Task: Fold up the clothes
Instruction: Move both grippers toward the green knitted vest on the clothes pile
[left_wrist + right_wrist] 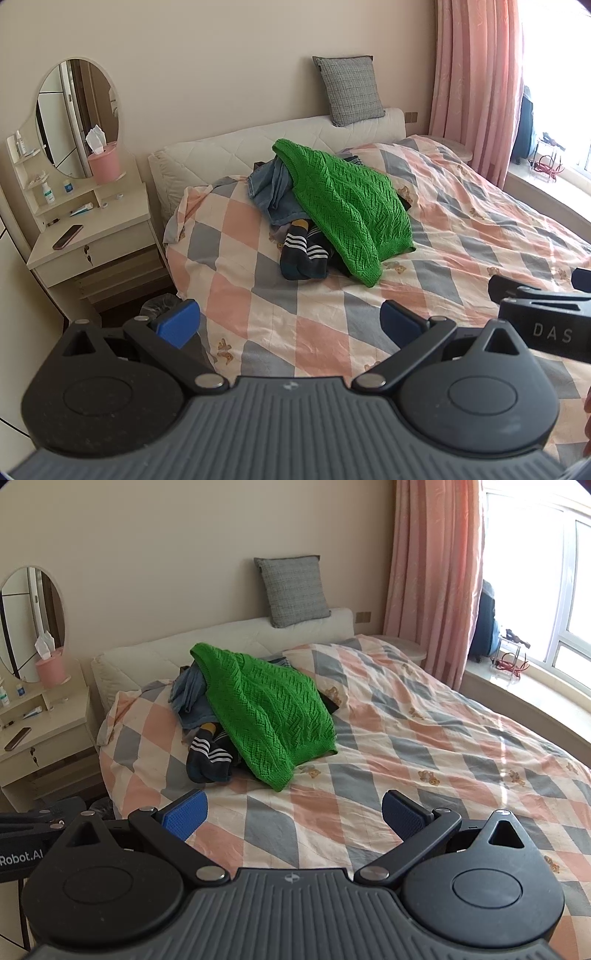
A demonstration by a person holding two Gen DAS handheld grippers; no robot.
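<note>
Green knit sweater (269,712), atop clothes heap on bed (424,738): soft, limp, stretchy, likely light; grip the hem corners; left tongs (290,325) and right tongs (293,814) apart, empty.

Home bedroom: bed (424,738) with checked quilt at centre, dresser (92,236) with mirror (77,118) at 9 o'clock, curtained window (535,572) at 2 o'clock.

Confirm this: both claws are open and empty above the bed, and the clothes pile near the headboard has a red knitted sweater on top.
One thing is wrong: the knitted sweater topping the pile is green, not red, as the right wrist view shows. The rest holds: the left claw and right claw are open and empty above the bed.
</note>
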